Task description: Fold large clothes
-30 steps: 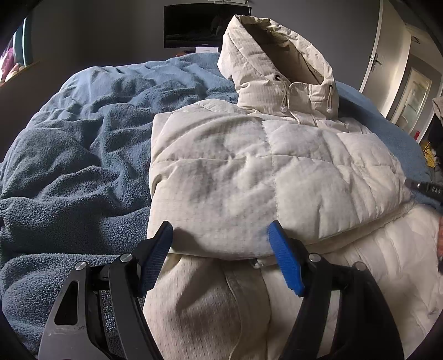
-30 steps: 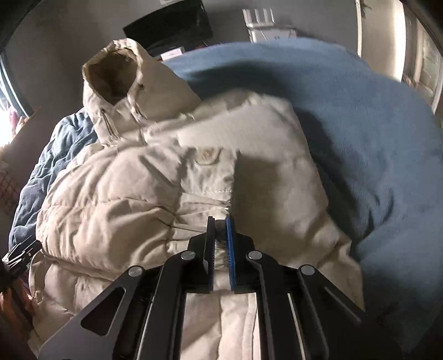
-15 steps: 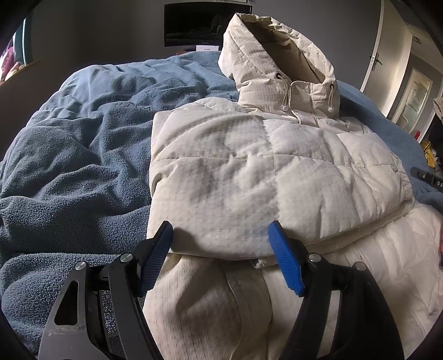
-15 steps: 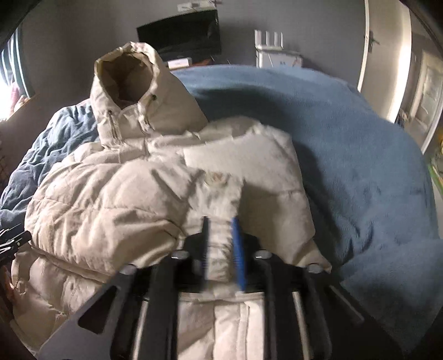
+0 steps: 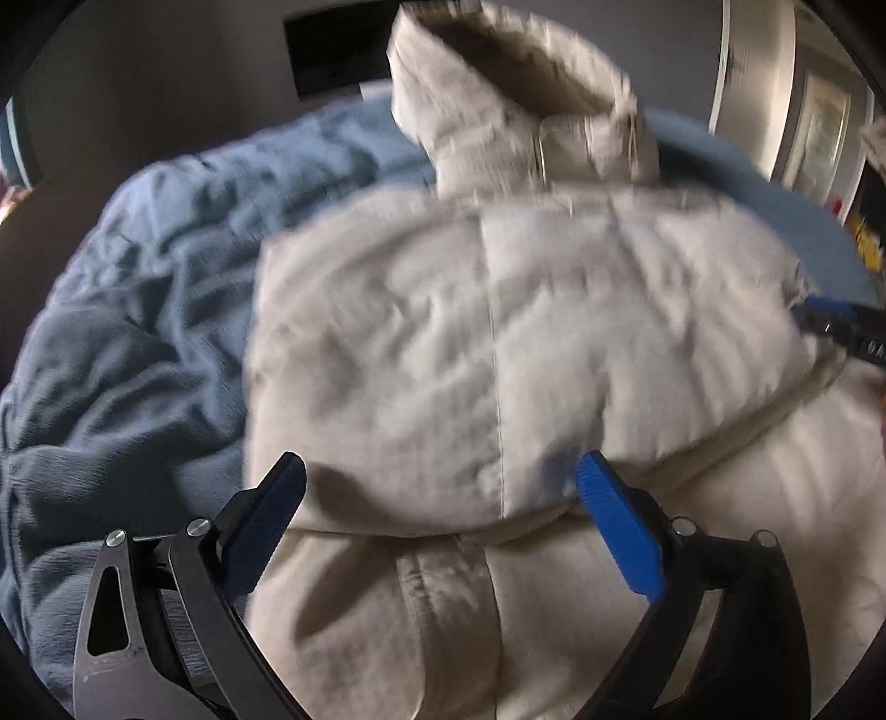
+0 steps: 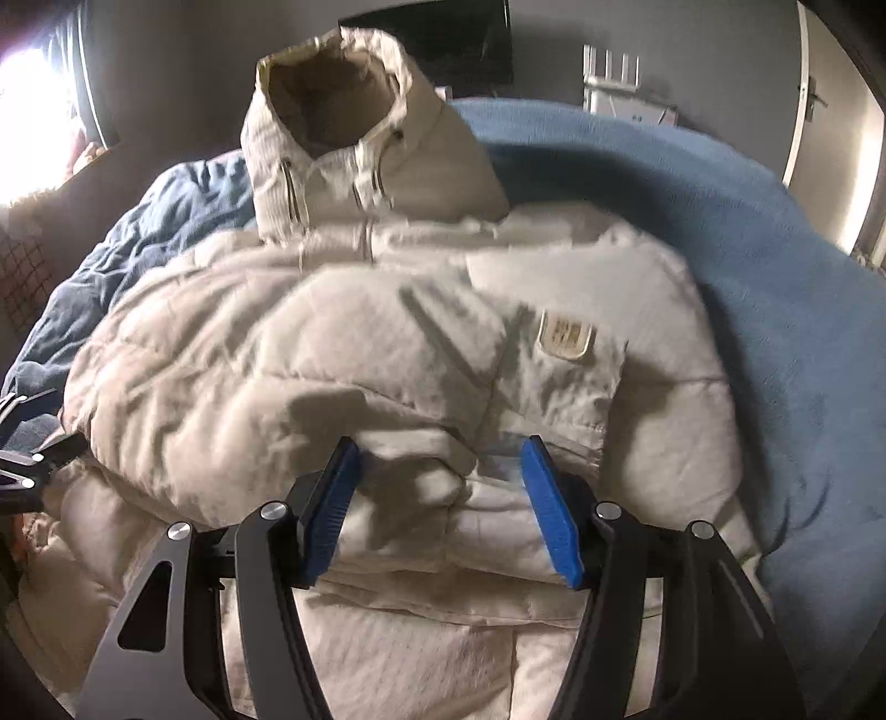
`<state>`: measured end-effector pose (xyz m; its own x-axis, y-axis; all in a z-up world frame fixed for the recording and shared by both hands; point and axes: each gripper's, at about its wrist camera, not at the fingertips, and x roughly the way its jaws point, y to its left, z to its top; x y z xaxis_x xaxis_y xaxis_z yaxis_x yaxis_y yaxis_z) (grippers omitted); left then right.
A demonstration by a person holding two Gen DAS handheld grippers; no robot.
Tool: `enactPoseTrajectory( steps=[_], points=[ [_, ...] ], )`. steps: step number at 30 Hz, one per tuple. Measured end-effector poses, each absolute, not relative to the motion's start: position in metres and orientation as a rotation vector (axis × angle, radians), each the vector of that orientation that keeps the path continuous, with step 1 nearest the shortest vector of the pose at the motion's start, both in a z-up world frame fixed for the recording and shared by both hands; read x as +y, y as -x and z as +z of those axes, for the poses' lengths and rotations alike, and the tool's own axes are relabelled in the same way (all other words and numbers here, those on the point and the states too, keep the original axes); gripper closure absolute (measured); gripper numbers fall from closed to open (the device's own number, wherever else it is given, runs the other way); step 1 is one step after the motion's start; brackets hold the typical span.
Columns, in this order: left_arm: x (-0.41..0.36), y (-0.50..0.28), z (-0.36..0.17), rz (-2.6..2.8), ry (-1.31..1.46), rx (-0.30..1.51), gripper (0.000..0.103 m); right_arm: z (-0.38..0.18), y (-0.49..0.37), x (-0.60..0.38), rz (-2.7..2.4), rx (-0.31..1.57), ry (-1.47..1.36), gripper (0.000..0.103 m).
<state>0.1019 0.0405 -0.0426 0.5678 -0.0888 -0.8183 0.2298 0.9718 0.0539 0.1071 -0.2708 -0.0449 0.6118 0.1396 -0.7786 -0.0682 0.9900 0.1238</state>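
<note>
A cream hooded puffer jacket (image 5: 454, 343) lies on a bed with both sleeves folded across its chest; it also shows in the right wrist view (image 6: 332, 354), hood (image 6: 354, 127) at the far end and a badge (image 6: 566, 335) on the folded sleeve. My left gripper (image 5: 440, 487) is open and empty, just above the lower edge of the folded sleeve. My right gripper (image 6: 440, 471) is open and empty over the folded sleeve cuff. Its tip shows at the right edge of the left wrist view (image 5: 847, 327).
A rumpled blue fleece blanket (image 5: 138, 310) covers the bed around the jacket and extends right (image 6: 775, 310). A dark screen (image 5: 332, 50) hangs on the grey far wall. A door (image 5: 814, 127) stands at the right.
My right gripper opened and let go of the sleeve, which now lies folded over the chest. My left gripper shifted slightly closer to the jacket; the view is blurred.
</note>
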Motion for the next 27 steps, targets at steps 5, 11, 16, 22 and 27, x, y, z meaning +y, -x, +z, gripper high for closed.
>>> enactPoseTrajectory(
  steps=[5,11,16,22,27],
  points=[
    [0.043,-0.106,-0.043,-0.18,-0.148,0.969,0.006,-0.057,-0.109,-0.264,0.117,0.93,-0.029,0.043],
    [0.039,-0.105,0.018,-0.252,-0.153,0.88,0.007,-0.021,-0.114,-0.28,0.148,0.904,-0.078,0.03],
    [0.025,-0.145,0.054,-0.281,-0.171,0.821,0.007,0.009,-0.157,-0.287,0.16,0.877,-0.088,0.028],
    [0.015,-0.202,0.046,-0.24,-0.165,0.833,0.007,0.031,-0.228,-0.272,0.125,0.846,-0.045,0.028],
    [0.024,-0.243,0.035,-0.198,-0.1,0.866,0.007,0.046,-0.287,-0.248,0.118,0.791,-0.04,0.028]
  ],
)
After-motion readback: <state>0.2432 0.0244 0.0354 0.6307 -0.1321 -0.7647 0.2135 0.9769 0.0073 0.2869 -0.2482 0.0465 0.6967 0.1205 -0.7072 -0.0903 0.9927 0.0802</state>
